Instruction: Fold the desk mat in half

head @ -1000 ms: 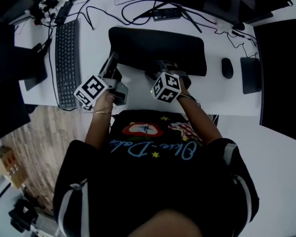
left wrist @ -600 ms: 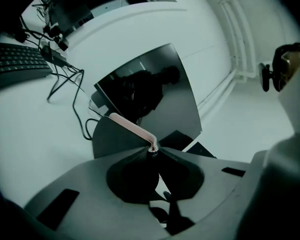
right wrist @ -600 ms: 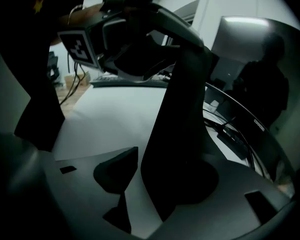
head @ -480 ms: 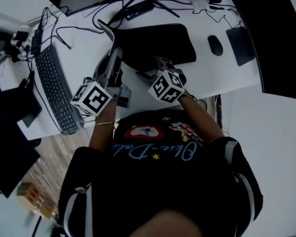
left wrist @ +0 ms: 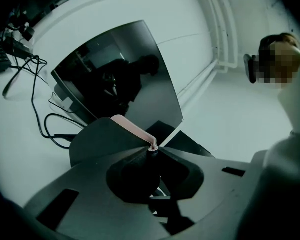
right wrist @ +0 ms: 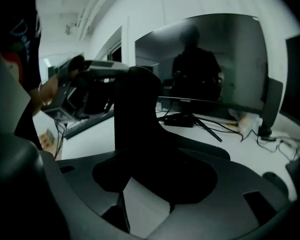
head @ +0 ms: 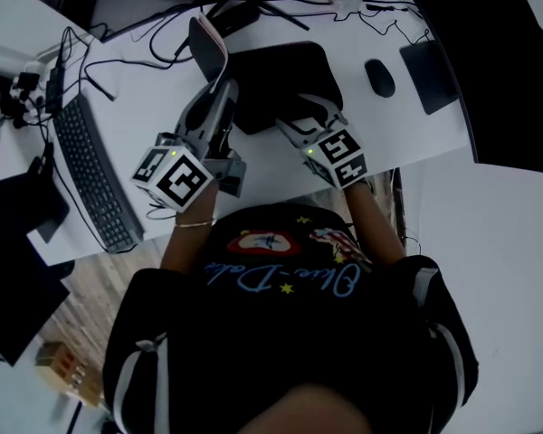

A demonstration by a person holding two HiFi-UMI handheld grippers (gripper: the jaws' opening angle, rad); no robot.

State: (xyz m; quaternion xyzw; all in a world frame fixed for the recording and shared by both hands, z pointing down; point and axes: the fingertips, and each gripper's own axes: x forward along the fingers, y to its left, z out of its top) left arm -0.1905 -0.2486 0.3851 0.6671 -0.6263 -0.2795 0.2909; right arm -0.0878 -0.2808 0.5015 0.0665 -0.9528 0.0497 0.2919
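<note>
Folding mat (head: 281, 75) | left gripper (head: 219, 90) clamped on its raised left edge, swing it over right, corners square | right gripper (head: 306, 117) jaws just opening wide, nothing between, steady the near edge imo

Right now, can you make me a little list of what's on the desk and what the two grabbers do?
Desk mat: black, one end lifted, pink underside showing
Left gripper: shut on the mat's raised edge
Right gripper: open, jaws just been opening, nothing pinched between them
Desk: white
Also: keyboard at left, mouse at right
</note>
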